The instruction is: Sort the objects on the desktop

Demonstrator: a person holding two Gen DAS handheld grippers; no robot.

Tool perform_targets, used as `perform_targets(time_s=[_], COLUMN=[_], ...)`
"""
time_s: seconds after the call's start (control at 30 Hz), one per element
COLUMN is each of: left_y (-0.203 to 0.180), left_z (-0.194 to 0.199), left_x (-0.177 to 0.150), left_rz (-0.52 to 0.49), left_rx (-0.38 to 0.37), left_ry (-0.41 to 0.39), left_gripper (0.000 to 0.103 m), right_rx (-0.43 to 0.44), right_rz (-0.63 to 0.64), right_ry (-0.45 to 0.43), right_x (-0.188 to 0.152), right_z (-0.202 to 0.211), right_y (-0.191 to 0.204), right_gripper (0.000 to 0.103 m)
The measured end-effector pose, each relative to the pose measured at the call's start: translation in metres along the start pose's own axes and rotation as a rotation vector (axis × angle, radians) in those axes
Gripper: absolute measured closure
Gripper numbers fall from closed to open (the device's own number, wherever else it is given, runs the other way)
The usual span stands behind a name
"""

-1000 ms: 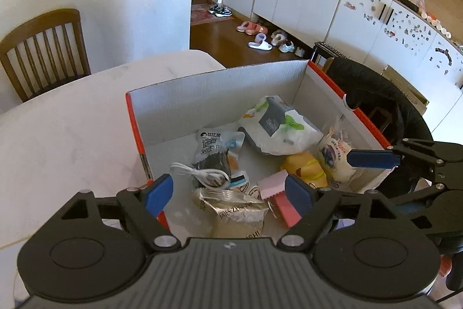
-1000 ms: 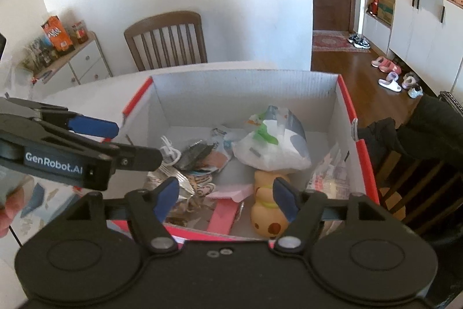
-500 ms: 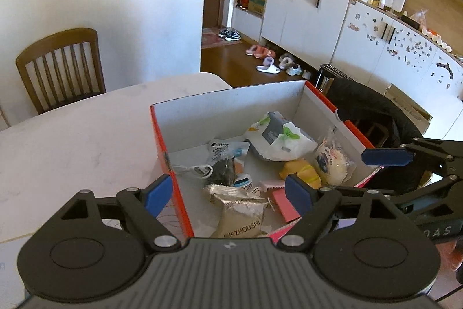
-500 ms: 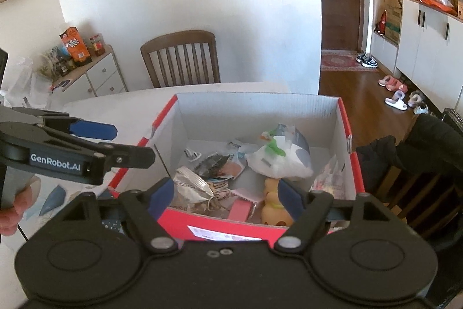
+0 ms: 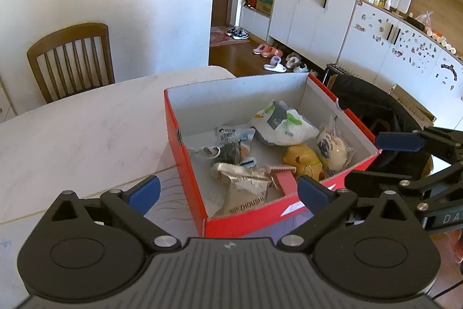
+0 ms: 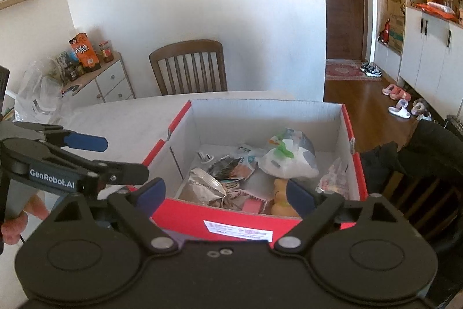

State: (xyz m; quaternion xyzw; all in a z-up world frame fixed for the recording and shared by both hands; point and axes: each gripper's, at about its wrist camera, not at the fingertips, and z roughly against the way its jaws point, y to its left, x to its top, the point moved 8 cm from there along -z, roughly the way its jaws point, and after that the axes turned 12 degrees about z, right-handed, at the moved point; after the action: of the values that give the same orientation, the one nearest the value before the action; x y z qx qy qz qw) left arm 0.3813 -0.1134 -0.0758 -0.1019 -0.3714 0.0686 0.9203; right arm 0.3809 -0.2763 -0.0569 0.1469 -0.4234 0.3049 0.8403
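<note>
A red cardboard box [image 5: 185, 164] [image 6: 202, 216] with a white inside stands on the white table [image 5: 72, 135]. In it lie a silver snack packet [image 5: 246, 193] [image 6: 202, 181], a white wipes pack [image 5: 286, 126] [image 6: 289, 161], a yellow duck toy [image 5: 301, 161] [image 6: 279, 196], a pink item [image 5: 285, 178] and a clear bag [image 5: 332, 146]. My left gripper [image 5: 228, 191] [image 6: 115, 158] hovers over the box's near left corner, jaws opening, nothing between them. Just short of the box's near wall, my right gripper [image 6: 225, 194] [image 5: 385, 161] is also opening and holds nothing.
A wooden chair [image 5: 69, 60] [image 6: 188, 65] stands behind the table. A black jacket [image 5: 376, 112] [image 6: 428, 141] hangs over a chair right of the box. A sideboard [image 6: 110, 77] with snack packets is at the back left. A person's hand [image 6: 14, 228] grips the left tool.
Both grippers have drawn back and upward from inside the box to its near edge. Their jaws stand wider than before. The objects in the box lie as they did.
</note>
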Motion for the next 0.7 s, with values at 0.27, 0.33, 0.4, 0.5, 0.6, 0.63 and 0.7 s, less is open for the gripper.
perform_targets(time_s=[0.27,0.33,0.4,0.5,0.6,0.63,0.7], left_y=[0.001,0.001,0.001,0.0,-0.002,-0.003,-0.005], left_z=[0.014,0.018,0.022,0.027,0.032,0.034,0.036], left_x=[-0.012,-0.015,-0.017,-0.02,-0.023,-0.024,-0.027], left_rz=[0.023,0.023,0.022,0.024,0.023,0.02,0.016], left_rx=[0.008,0.013,0.02,0.019,0.013,0.014,0.014], left_ry=[0.016,0.015,0.012,0.008,0.0,0.001,0.005], left_gripper=[0.001,0.001,0.001,0.001,0.001,0.001,0.001], right_rx=[-0.019,-0.023,-0.026,-0.028,-0.031,-0.032,-0.03], right_rz=[0.004,0.005,0.004,-0.002,-0.01,-0.013,-0.018], right_ry=[-0.031,-0.036,-0.037,-0.036,-0.035,-0.034,-0.029], right_x=[-0.003,-0.004,-0.005,-0.007,-0.011,-0.012,-0.014], right_z=[0.015,0.019,0.02,0.022,0.024,0.024,0.024], right_y=[0.007,0.008,0.009,0.011,0.012,0.013,0.014], right_gripper=[0.005,0.004,0.004,0.004,0.004,0.004,0.004])
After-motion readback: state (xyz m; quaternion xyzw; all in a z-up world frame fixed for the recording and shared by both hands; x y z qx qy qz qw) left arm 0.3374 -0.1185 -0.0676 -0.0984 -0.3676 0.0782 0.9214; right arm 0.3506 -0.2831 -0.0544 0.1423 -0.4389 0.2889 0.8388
